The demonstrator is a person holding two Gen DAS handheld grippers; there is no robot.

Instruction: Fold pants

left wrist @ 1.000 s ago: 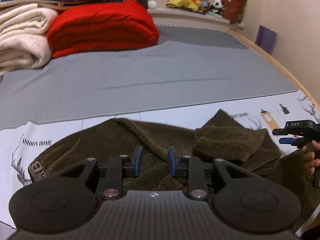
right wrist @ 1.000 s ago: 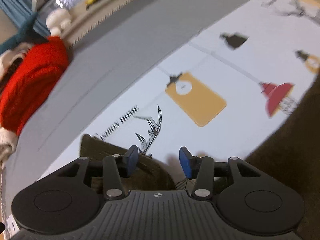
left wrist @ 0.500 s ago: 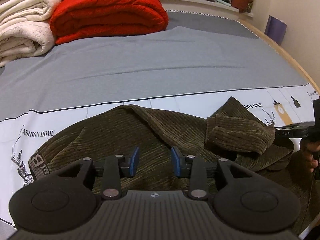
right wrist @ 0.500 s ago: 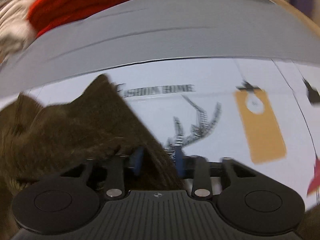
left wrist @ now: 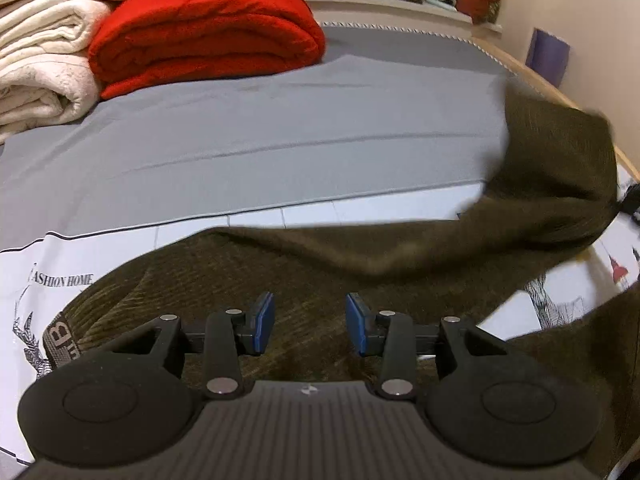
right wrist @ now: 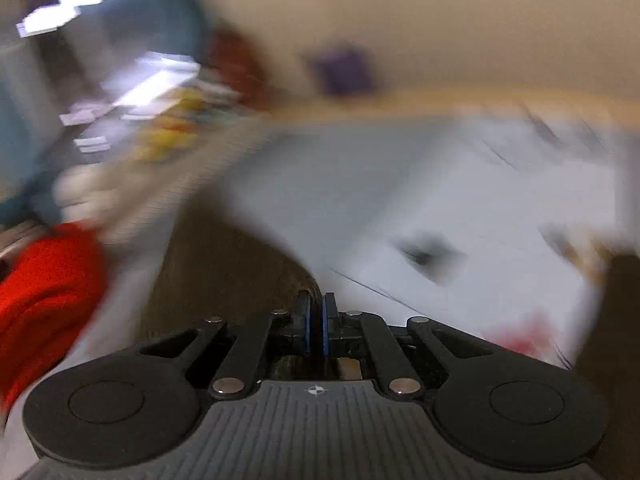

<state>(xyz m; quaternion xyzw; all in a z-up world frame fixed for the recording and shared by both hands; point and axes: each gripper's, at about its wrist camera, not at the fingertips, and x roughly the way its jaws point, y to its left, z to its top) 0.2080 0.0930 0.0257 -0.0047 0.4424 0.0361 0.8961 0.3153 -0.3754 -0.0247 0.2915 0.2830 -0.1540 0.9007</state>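
Evidently no fold is finished: at lower centre the left gripper (left wrist: 310, 322) is spread above the brown corduroy pants (left wrist: 280, 276), whose leg (left wrist: 560, 172) is lifted at right, pinched by the closed right gripper (right wrist: 316, 322).

**Two wrist cameras over one bed**

The left wrist camera looks forward and steeply down from close above the pants (left wrist: 304, 280), past its tool (left wrist: 310, 322), toward the red blanket (left wrist: 208, 28). The right wrist camera, heavily blurred, faces more level across the bed (right wrist: 460, 220) toward the wall. Both views share the red blanket, printed sheet (left wrist: 60, 276) and pants.
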